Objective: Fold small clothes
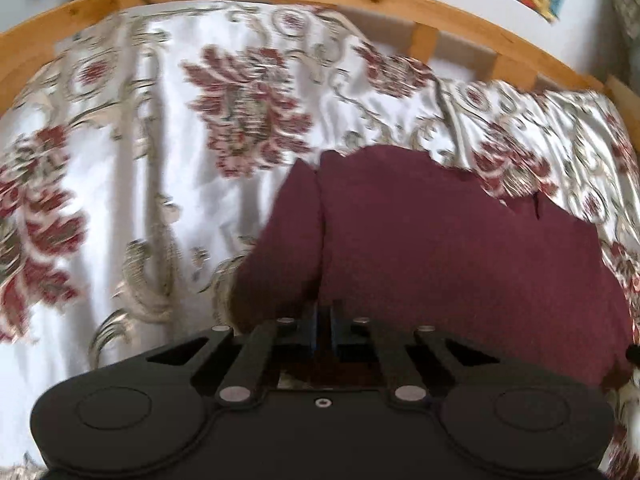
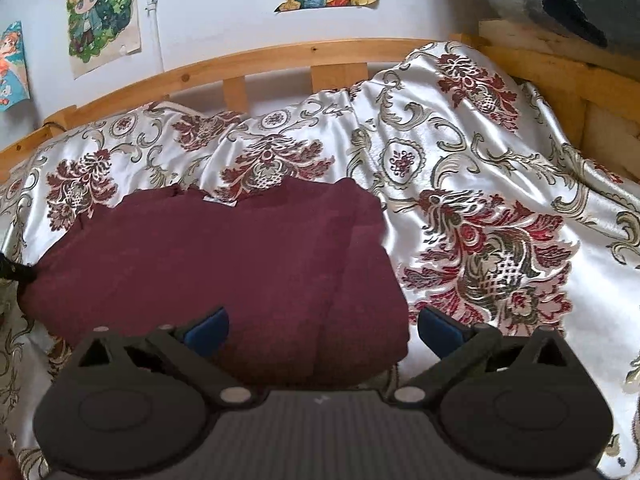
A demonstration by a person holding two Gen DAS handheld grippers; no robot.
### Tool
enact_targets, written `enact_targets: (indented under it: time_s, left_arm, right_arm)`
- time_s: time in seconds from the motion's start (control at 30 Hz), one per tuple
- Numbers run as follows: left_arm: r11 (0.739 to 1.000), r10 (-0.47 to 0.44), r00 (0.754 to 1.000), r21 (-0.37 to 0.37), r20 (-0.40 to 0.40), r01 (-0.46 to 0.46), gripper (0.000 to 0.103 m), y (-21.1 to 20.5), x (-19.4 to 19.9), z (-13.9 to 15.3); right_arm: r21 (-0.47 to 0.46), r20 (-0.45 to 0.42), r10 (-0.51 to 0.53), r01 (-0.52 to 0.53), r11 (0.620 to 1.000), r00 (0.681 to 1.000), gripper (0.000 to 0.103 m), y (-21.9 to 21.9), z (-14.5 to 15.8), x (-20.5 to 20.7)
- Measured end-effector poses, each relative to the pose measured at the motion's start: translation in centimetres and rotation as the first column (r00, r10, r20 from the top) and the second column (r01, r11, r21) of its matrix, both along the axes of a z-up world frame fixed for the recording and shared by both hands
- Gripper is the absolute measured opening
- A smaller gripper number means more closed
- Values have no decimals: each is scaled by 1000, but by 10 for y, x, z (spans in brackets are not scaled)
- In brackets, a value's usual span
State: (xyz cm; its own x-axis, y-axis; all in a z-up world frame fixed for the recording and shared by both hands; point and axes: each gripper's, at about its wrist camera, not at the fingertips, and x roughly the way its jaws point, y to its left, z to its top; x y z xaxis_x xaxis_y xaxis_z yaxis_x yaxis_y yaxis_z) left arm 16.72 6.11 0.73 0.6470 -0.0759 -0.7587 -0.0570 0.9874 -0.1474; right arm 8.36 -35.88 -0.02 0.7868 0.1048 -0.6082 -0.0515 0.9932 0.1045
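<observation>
Right now a dark maroon knitted garment lies spread on the white satin bedspread with red and olive floral print, toward the near edge of the bed, well short of the pale pine bed rail at the far edge.

The left gripper has its blue-padded jaws pressed together, and the maroon cloth bunches right at their tips; it looks pinched there, though the blur leaves that a little unsure. The right gripper stands wide apart, its blue pads straddling the garment's near right portion without pressing on it.

Judging by this, a fold is being set up: one side is already taken, the other not yet. Next the right jaws would need to close on the near edge, so both hands can lift together and carry that edge across evenly, without dragging the slippery bedspread along.
</observation>
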Motion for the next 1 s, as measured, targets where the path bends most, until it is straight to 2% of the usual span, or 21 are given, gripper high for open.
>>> enact_targets:
  time_s: [0.07,0.27,0.37,0.43,0.53,0.67,0.77,1.0]
  left_arm:
    - [1000,1,1000,-8,-11,-1,5,3,-1,-3]
    - [998,-16,1000,56,-8,17,7,-7,-4,-16]
    - [997,-10,1000,77,2,10,21,-9,-6,-15]
    - [996,-8,1000,89,15,7,26,-8,-8,-12]
    - [995,-1,999,95,36,-2,42,-6,-13,-7]
    - [995,16,997,99,78,-24,82,-3,-20,-1]
    - [994,18,994,102,109,-29,98,-1,-25,1]
    - [994,58,996,87,63,-63,100,1,-19,-6]
  right_arm:
    - [-10,-14,11,-11,1000,1000,103,3,-3,1]
    - [-52,-48,11,-14,999,999,103,10,-10,4]
    - [-69,-47,12,-15,998,999,103,12,-12,3]
    - [-71,-48,9,-13,997,999,103,13,-12,3]
    - [-70,-42,9,-12,997,999,103,13,-12,2]
    - [-81,-15,18,-19,997,1000,103,16,-9,1]
    - [-75,13,27,-26,997,1000,103,18,-7,-3]
    - [-80,97,44,-36,996,994,103,36,0,-11]
